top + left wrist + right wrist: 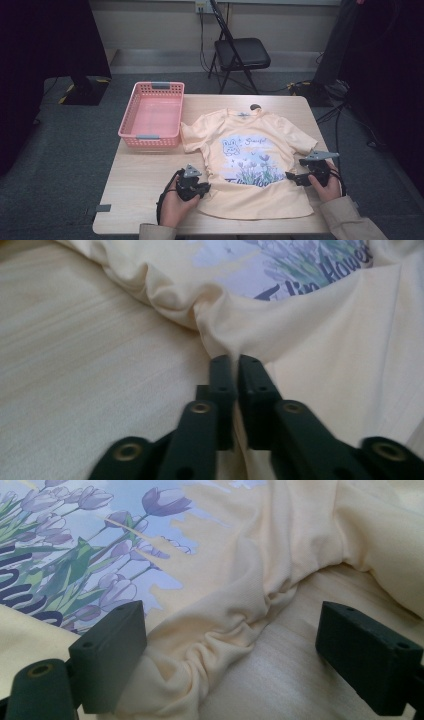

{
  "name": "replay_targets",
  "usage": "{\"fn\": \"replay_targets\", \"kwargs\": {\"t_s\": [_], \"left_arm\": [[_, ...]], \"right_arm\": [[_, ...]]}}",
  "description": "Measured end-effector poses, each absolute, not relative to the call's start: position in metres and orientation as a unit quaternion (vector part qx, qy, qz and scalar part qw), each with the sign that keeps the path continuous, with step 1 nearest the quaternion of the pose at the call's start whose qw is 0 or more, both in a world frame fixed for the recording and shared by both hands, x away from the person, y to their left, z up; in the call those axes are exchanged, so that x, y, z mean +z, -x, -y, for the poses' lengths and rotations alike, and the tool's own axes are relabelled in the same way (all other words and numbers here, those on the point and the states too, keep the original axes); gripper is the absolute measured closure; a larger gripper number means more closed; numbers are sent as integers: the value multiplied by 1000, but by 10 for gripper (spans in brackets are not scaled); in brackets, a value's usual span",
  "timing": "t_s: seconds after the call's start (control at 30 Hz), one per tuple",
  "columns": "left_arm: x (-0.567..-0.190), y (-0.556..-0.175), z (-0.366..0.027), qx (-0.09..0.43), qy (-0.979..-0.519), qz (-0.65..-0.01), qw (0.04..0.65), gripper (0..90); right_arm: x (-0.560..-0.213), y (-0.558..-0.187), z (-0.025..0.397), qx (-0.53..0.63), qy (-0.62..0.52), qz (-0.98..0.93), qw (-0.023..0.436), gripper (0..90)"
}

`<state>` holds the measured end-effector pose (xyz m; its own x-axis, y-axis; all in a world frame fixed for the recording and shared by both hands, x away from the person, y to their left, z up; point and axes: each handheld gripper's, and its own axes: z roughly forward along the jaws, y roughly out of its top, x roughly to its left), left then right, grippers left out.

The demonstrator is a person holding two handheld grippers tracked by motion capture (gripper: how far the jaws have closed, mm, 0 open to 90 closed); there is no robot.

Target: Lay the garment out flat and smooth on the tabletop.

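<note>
Pinching pale yellow cotton T-shirt (pixel 320 355) edge, left gripper (pixel 235 362) jaws clamped; right gripper (pixel 230 635) jaws wide astride bunched side fold: close squarely, lift evenly.

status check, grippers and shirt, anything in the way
Left gripper shut on t-shirt side edge. Right gripper open, straddling the bunched opposite edge. T-shirt flat, print up. Basket off to the side, nothing blocking.

Left hand-held gripper (pixel 202 188) low, jaws pinched together, right hand-held gripper (pixel 292 176) low, jaws spread wide
</note>
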<state>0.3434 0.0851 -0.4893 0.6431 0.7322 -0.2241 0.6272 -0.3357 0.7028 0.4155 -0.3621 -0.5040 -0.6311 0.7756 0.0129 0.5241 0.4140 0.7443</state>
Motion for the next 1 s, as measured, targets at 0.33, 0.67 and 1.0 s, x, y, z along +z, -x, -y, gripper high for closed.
{"fn": "replay_targets", "kwargs": {"t_s": [0.33, 0.67, 1.0], "left_arm": [[-489, -340, -90, 82, -819, -411, 393, 875], [-477, -357, -101, 144, -795, -378, 452, 170], [-477, -373, -100, 138, -806, -348, 458, 158]], "right_arm": [[-504, -415, 362, 371, -395, -824, 170, 120], [-504, -415, 362, 371, -394, -824, 170, 120], [-504, -416, 362, 370, -394, -824, 170, 120]]}}
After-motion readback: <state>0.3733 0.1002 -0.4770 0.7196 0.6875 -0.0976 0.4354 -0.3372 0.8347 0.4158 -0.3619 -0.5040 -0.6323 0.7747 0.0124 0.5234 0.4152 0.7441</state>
